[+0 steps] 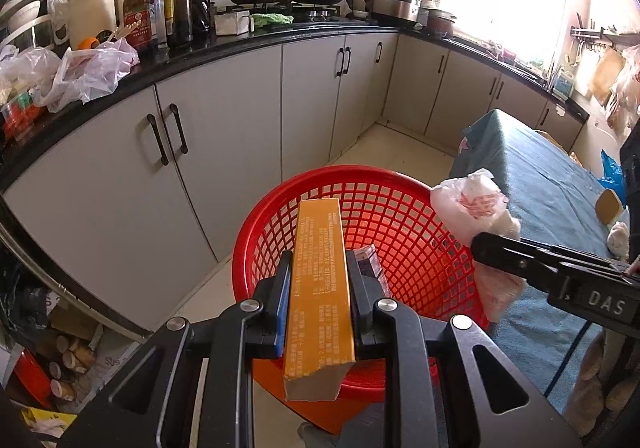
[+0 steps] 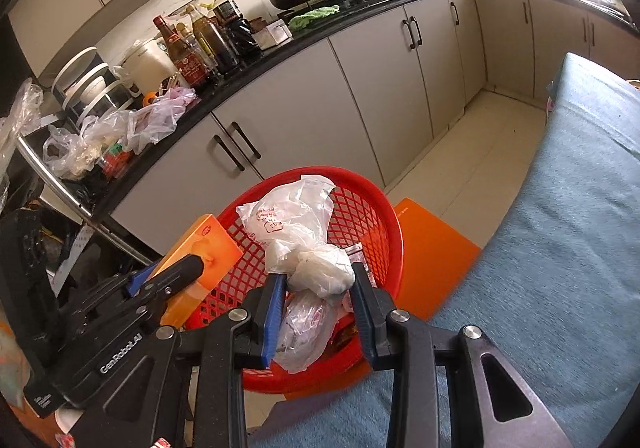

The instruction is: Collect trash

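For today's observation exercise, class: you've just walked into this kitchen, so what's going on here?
A person is collecting trash with a handheld gripper in each hand. The left gripper is clamped on a long orange carton, holding it over a red mesh basket that stands on the floor by the cabinets. The right gripper holds a crumpled white plastic bag above the same basket. Some packaging already lies inside. Neither item has been dropped in yet.

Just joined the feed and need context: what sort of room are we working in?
A home kitchen, it seems: pans on a gas stove, sauce bottles on a dark countertop, grey cabinets below.
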### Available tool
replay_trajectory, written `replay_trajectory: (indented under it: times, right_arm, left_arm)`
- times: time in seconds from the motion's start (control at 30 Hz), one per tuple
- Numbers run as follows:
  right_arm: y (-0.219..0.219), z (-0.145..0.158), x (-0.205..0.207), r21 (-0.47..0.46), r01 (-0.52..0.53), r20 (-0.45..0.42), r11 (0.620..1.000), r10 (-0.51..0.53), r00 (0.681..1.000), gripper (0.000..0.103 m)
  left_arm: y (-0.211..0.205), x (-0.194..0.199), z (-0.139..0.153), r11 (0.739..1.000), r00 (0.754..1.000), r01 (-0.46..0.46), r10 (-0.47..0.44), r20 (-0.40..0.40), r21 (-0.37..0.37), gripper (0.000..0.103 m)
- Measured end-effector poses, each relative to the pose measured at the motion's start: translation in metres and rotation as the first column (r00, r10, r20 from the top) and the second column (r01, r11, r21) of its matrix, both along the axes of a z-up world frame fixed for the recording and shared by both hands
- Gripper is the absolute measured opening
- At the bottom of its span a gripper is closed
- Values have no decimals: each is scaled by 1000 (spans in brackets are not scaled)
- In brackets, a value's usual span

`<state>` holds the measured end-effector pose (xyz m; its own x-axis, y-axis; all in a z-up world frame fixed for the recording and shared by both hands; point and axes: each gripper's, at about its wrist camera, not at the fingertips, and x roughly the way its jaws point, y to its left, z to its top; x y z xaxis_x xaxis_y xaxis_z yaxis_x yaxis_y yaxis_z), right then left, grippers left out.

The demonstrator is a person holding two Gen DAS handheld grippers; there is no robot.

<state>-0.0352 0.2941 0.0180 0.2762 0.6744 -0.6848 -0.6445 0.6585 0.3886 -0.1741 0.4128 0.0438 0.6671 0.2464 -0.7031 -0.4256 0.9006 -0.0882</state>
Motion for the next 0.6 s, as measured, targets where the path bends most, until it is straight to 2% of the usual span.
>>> replay_trajectory:
  times: [0.1,0.17,0.23,0.3,0.37,0.43,0.6]
  right_arm:
    - [0,-4,3,14,8,-24,1000,-8,1000,38]
    - [-2,-5,4,24,10,-40,1000,-9,999,51]
    - [-4,-3,4,34,18,-39,999,-17,999,54]
    - [-8,1,3,42,21,-34,999,-20,999,54]
    - [-12,6,2,49,26,-25,998,-25,999,54]
    - [-18,11,-1,53,33,-11,998,-33,999,54]
    - [-43,20,-10,61,56,15,997,-57,998,59]
  left_arm:
    - [1,-1,-1,1000,1000,-4,4,2,-7,22]
    - [2,-3,0,1000,1000,-4,4,6,-22,25]
    - [4,-5,1,1000,1000,-8,8,13,-29,40]
    - [2,-9,4,1000,1000,-12,12,25,-23,48]
    - [0,-12,8,1000,999,-12,12,32,-9,52]
    - [-5,-15,12,1000,999,-17,17,37,8,62]
    - [-19,-23,21,999,999,-19,17,50,32,79]
